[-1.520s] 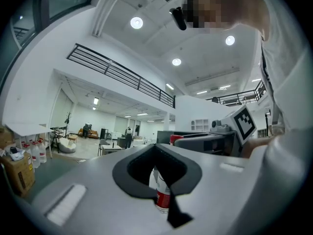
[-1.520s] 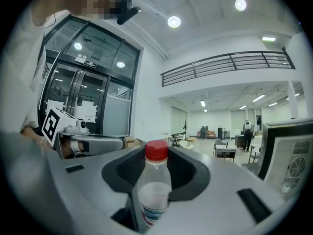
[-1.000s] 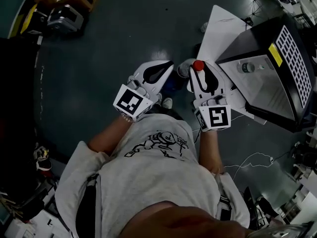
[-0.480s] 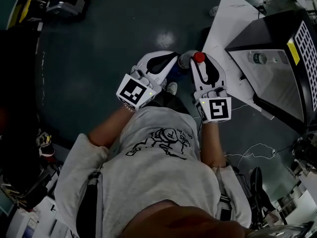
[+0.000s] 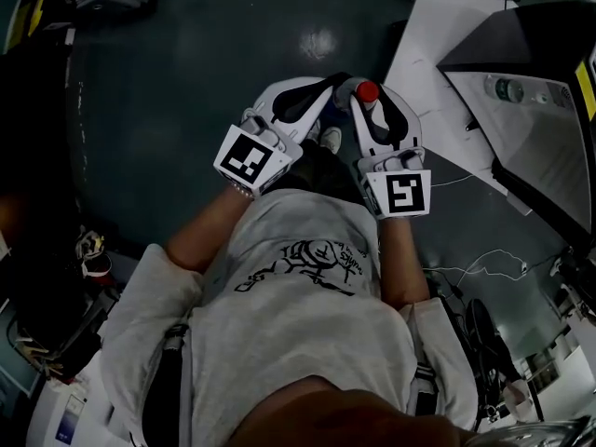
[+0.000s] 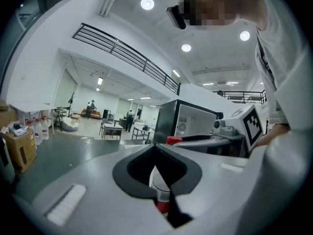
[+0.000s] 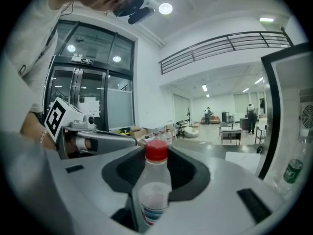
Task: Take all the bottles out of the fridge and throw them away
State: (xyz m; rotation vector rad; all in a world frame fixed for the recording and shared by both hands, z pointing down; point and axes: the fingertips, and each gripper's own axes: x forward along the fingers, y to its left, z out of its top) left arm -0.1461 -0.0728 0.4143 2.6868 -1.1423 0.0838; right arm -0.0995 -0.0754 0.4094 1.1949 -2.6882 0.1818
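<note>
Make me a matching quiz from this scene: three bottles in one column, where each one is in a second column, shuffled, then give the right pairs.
Bottles
1. red-capped bottle
2. red-labelled bottle
3. green-labelled bottle

Places
A. inside the fridge
B. between the jaws of the left gripper
C. between the jaws of the right gripper

Pairs: 1-C, 2-B, 3-A

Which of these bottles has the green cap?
The bottle inside the fridge, at the head view's right. The right gripper holds a red-capped bottle in its jaws.
</note>
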